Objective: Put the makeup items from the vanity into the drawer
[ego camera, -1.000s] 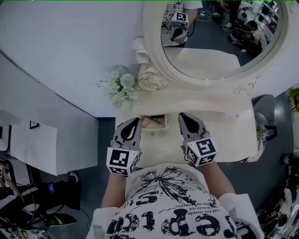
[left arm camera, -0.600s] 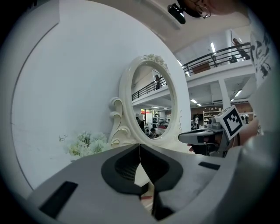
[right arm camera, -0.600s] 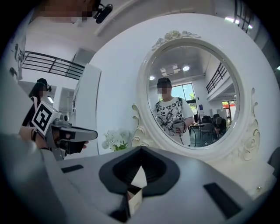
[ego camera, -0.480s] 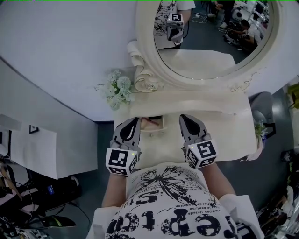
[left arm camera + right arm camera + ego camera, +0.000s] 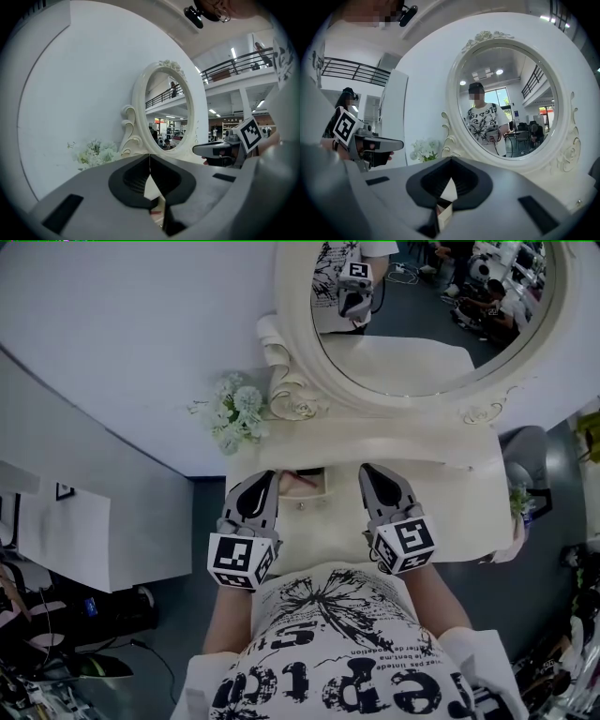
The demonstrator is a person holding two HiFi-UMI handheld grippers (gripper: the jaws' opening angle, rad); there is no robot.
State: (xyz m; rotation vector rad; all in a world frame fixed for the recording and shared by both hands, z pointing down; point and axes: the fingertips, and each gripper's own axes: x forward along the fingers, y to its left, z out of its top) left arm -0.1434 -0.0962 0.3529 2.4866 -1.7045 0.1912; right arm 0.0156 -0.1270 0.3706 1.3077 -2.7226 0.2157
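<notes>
Little has moved since the earlier frame: both hands sit where they were at the vanity front, and only the head view has shifted a touch, so the mirror [image 5: 422,315] and flowers [image 5: 234,413] ride slightly higher and further left in it.

Left hand-held gripper [image 5: 268,478]: jaws together, tips meeting, nothing pinched between them in its own view. Right hand-held gripper [image 5: 368,472]: likewise closed and empty. Both point roughly level, towards the mirror.

Drawer [image 5: 309,505]: partly pulled out at the middle of the vanity front, lying between the two hand-held grippers. A pink item [image 5: 302,480] shows inside the opening, by the look a makeup piece, but too small to name. The tabletop [image 5: 450,512] shows no loose makeup that I can make out.

Key relation: the drawer's long side runs left to right across the person, and it slides towards and away from them. The left hand-held gripper's tip is just beside the drawer's left edge. The right one stands a little further off to the drawer's right. So the left is nearer.

Judgement: the items look stowed. What likely remains is pushing the drawer front straight in, away from the body.
</notes>
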